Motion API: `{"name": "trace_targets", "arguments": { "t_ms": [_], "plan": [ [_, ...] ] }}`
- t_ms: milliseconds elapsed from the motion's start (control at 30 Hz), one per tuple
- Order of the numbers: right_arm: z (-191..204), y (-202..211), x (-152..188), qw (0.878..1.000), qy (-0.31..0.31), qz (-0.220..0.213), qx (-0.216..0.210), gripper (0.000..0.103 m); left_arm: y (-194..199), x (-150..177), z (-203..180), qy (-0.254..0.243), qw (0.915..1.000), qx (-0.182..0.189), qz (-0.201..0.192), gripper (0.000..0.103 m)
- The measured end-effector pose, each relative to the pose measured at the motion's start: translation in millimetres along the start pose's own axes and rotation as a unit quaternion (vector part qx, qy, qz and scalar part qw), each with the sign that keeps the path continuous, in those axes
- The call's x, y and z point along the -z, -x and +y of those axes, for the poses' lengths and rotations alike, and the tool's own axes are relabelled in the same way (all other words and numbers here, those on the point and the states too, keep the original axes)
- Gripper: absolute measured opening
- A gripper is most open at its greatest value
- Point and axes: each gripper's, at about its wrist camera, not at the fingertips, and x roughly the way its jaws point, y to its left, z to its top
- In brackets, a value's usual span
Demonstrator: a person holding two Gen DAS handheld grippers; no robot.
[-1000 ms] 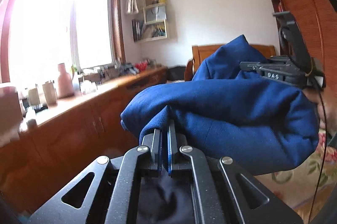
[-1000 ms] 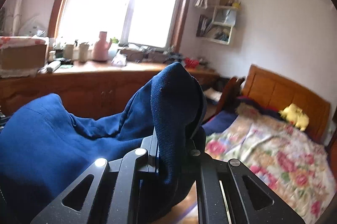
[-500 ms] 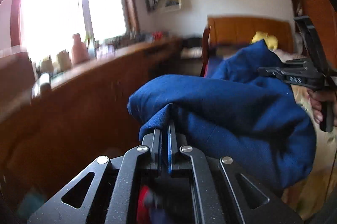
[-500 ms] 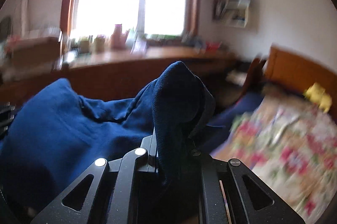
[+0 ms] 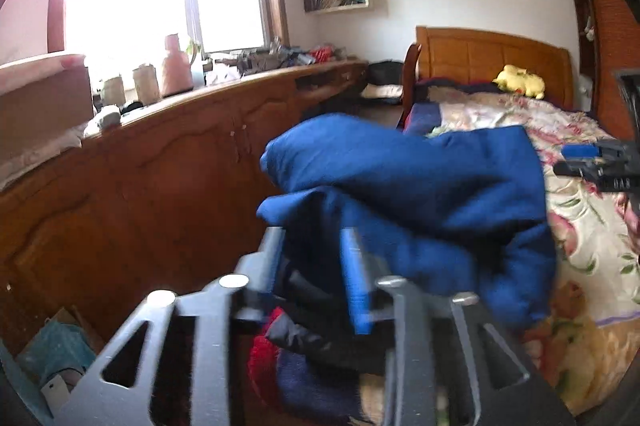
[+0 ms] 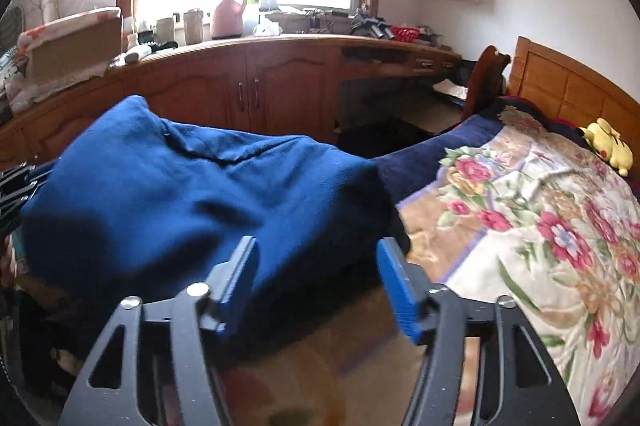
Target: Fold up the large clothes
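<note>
A folded dark blue garment [image 5: 420,193] lies in a bundle at the near corner of the flowered bed; it also shows in the right wrist view [image 6: 192,201]. My left gripper [image 5: 312,246] is open, its jaws apart at the garment's near edge, holding nothing. My right gripper [image 6: 316,262] is open with its blue pads wide apart just in front of the garment's right end. The right gripper also shows at the right edge of the left wrist view [image 5: 600,165].
A bed with a flowered blanket [image 6: 540,226] and a wooden headboard [image 5: 492,57] extends to the right, a yellow plush toy [image 6: 608,145] near the pillow end. A long wooden cabinet [image 6: 256,81] under the window carries jars and clutter. Other clothes [image 5: 304,342] lie below the left gripper.
Both grippers were shut on the blue garment and held it up. Now both have opened and let it go, and the garment rests as a bundle on the bed's edge.
</note>
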Motion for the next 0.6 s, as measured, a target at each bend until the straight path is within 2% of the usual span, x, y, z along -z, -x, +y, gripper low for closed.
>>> {"name": "trace_targets", "arguments": {
  "t_ms": [33, 67, 100, 167, 267, 367, 433, 500, 600],
  "plan": [
    [-0.2, 13.8, 11.5, 1.000, -0.003, -0.004, 0.006, 0.068, 8.8, -1.4, -6.6, -0.003, 0.9999, 0.003, -0.010, 0.045],
    [-1.2, 24.0, 22.0, 1.000, -0.005, -0.005, 0.009, 0.069, 15.5, -0.3, -11.9, -0.004, 0.9999, 0.008, -0.015, 0.052],
    [-1.9, 32.7, 33.8, 1.000, -0.008, -0.007, 0.010, 0.069, 21.2, -2.1, -19.3, -0.006, 0.9997, 0.017, -0.019, 0.067],
    [-2.9, 59.3, 52.3, 1.000, -0.015, -0.010, 0.012, 0.071, 32.2, -6.1, -34.5, -0.007, 0.9988, 0.039, -0.028, 0.084],
    [-4.4, 91.9, 79.9, 0.999, -0.030, -0.019, 0.031, 0.077, 48.4, -12.7, -65.8, -0.024, 0.9965, 0.065, -0.047, 0.093],
    [-13.3, 119.3, 102.6, 0.997, -0.053, -0.028, 0.055, 0.082, 62.0, -17.0, -101.4, -0.030, 0.9931, 0.094, -0.064, 0.093],
    [-17.0, 138.9, 119.1, 0.995, -0.067, -0.033, 0.069, 0.082, 67.1, -18.1, -130.2, -0.028, 0.9900, 0.120, -0.068, 0.094],
    [-20.5, 154.0, 134.0, 0.992, -0.081, -0.035, 0.092, 0.082, 66.5, -17.6, -155.3, -0.026, 0.9863, 0.149, -0.066, 0.103],
    [-28.6, 173.9, 153.3, 0.987, -0.095, -0.035, 0.125, 0.082, 64.5, -16.2, -195.6, -0.033, 0.9815, 0.176, -0.066, 0.103]
  ]
}}
